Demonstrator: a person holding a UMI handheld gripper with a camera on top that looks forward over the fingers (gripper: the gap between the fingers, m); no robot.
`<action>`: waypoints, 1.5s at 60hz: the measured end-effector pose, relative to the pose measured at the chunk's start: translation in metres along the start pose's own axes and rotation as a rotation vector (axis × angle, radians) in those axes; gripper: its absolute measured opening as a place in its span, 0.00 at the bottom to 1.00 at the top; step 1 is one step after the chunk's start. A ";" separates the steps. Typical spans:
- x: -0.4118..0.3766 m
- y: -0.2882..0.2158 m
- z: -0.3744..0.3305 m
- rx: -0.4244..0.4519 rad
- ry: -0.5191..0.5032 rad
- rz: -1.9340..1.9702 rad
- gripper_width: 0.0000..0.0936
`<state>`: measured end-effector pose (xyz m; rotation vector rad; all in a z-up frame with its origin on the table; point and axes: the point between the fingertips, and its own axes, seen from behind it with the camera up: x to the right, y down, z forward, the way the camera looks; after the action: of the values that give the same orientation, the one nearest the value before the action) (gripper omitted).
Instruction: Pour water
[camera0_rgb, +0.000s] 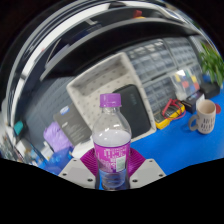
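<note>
Blue tabletop (170, 140) behind us — our gripper (113, 172) is clamping the capped clear plastic bottle (111, 140); white mug (204, 116) is waiting well apart, nothing poured.

Even, bright indoor light fills the scene, with no hard shadows on the blue counter (185, 150). The wide lens bends everything strongly: straight lines curve, and the room bows into an arc overhead. White glare streaks run along that arc. The bottle (111, 150) close ahead is fairly sharp, its clear body catching pale highlights, while the mug (203, 116) and clutter behind it look soft and smeared.
</note>
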<state>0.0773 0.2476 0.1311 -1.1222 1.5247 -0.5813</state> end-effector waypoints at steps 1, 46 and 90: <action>0.005 -0.005 -0.001 -0.002 -0.003 0.037 0.36; 0.157 -0.124 -0.021 -0.058 -0.150 1.347 0.37; 0.219 -0.237 -0.065 0.111 0.029 0.271 0.37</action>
<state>0.1083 -0.0600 0.2430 -0.8087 1.6162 -0.4907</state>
